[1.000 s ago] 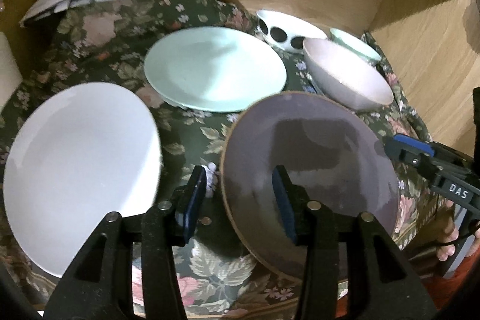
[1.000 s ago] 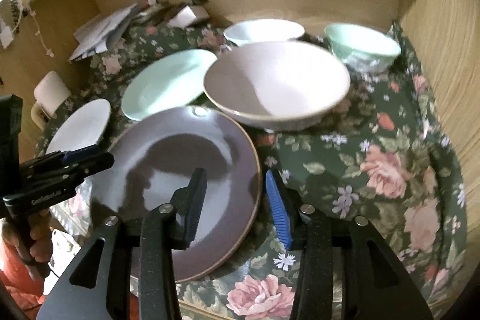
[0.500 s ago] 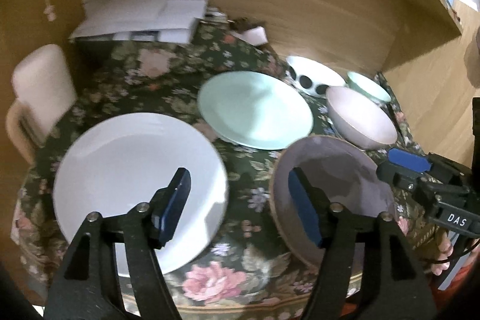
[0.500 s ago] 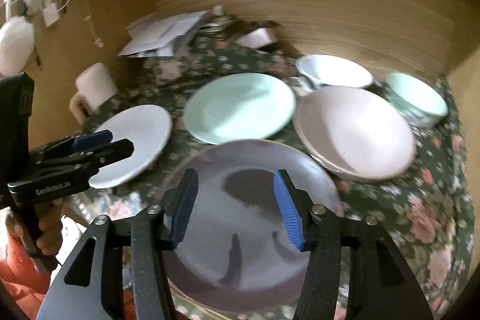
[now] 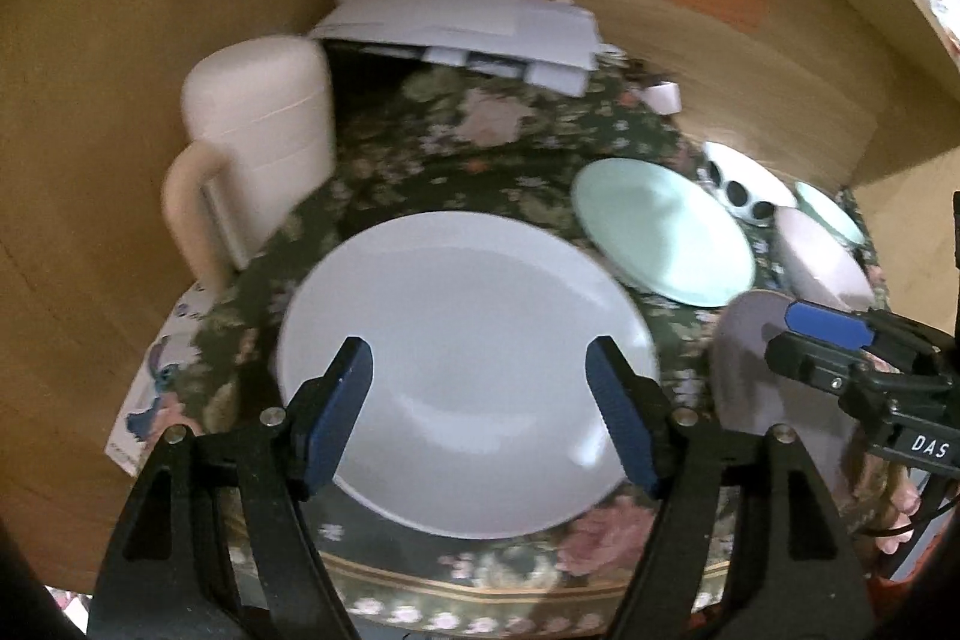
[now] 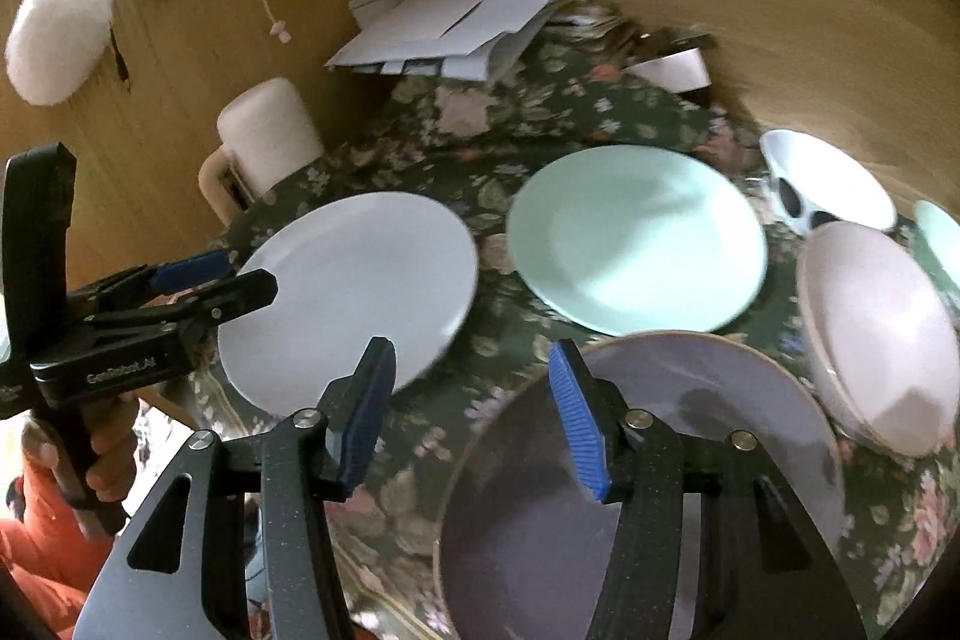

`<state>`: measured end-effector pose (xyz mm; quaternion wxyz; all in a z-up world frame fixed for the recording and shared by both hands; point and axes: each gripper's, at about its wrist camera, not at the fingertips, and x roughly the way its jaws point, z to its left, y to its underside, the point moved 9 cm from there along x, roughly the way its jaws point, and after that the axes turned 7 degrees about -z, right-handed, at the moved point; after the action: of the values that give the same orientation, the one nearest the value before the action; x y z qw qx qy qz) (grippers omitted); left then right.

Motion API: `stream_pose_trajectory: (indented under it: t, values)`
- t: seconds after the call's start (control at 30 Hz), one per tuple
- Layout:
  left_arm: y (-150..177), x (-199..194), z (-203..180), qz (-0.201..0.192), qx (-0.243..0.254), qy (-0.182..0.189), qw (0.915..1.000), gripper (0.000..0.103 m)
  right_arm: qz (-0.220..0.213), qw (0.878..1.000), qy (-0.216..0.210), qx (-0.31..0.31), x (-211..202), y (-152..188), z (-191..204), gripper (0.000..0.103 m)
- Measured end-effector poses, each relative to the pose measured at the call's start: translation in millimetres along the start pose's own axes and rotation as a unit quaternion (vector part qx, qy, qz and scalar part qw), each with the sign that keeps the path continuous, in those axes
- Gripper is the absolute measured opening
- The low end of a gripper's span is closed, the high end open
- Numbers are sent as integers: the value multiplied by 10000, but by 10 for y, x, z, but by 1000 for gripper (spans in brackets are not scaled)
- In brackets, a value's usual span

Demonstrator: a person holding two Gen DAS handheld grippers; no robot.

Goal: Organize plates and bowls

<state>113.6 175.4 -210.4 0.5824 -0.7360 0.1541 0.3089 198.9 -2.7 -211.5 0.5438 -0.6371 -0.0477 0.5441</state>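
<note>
Mint bowl (image 6: 939, 235) cut off at right edge, blurred.

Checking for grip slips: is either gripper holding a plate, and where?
Nothing is held: left gripper, jaws opening, hangs over the white plate; right gripper is empty.

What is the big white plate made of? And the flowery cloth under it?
The white plate looks like glazed ceramic: smooth, glossy, with soft light reflections, though hard plastic could look similar. The flowery cloth looks like printed woven fabric: matte, with wrinkles and a hanging edge.
</note>
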Motion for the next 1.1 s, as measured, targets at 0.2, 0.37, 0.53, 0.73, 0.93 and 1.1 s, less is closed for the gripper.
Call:
stream_pose_trajectory:
  t: [0.2,0.37,0.53,0.73,0.93,1.1]
  values:
    - [76,100,298,144,-123,-184,9997,73,349,9990,-117,-241,306,11,159,50]
    - [150,176,473,252,-263,-205,9991,73,565,9979,-136,-275,544,16,204,50]
    - [212,240,570,347,-347,-157,9987,73,750,9969,-66,-217,762,25,179,50]
    - [262,309,647,452,-418,-29,9981,67,943,9955,22,-15,945,55,116,49]
    - [300,365,674,573,-500,95,9971,55,1068,9943,-4,73,1029,54,123,38]
    - [308,352,609,626,-551,344,9959,52,1077,9942,11,27,1080,55,126,37]
